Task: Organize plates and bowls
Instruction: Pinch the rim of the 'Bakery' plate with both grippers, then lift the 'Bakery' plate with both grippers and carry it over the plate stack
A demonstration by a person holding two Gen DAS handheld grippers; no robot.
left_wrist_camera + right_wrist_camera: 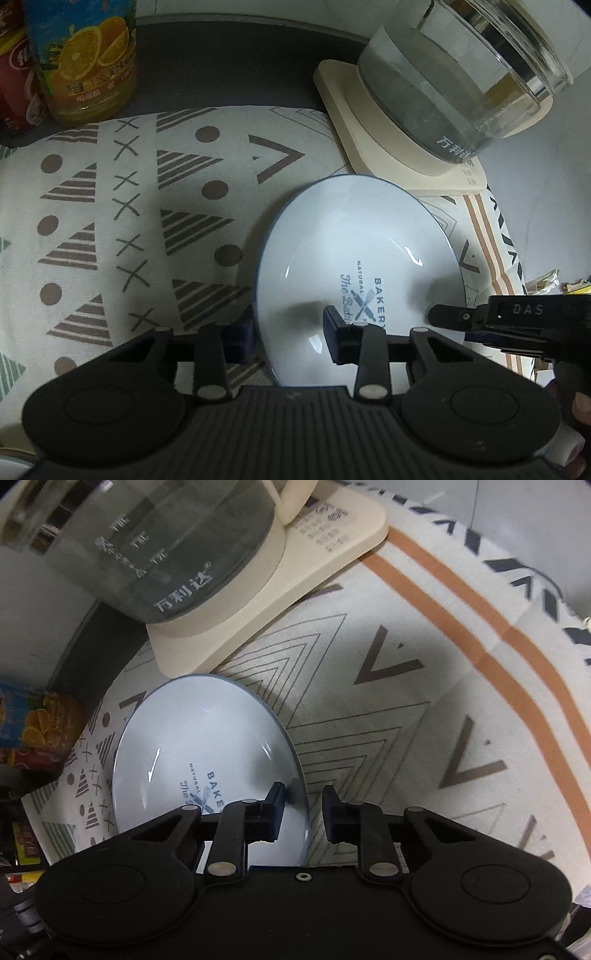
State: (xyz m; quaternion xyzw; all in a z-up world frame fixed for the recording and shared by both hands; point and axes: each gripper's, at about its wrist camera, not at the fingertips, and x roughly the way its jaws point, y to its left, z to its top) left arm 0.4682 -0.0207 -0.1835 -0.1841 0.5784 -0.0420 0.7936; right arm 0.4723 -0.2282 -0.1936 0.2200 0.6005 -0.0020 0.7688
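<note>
A white plate (pixel 354 236) with a thin blue rim and a "BAKERY" print lies on a patterned cloth (pixel 147 184). My left gripper (pixel 288 336) is open and straddles the plate's left rim, with one finger outside the rim and the other over the plate's inside. From the right wrist view the same plate (pixel 207 738) sits at the lower left. My right gripper (pixel 303 814) is open around its right rim, with cloth showing between the rim and the outer finger. The right gripper (pixel 443 321) also shows at the plate's right edge in the left wrist view.
A glass kettle (pixel 443 92) on a cream base (pixel 369 147) stands just behind the plate, close to its far rim. An orange juice bottle (pixel 88 62) and a red can (pixel 14 92) stand at the back left. The cloth (pixel 406 701) stretches out to the right.
</note>
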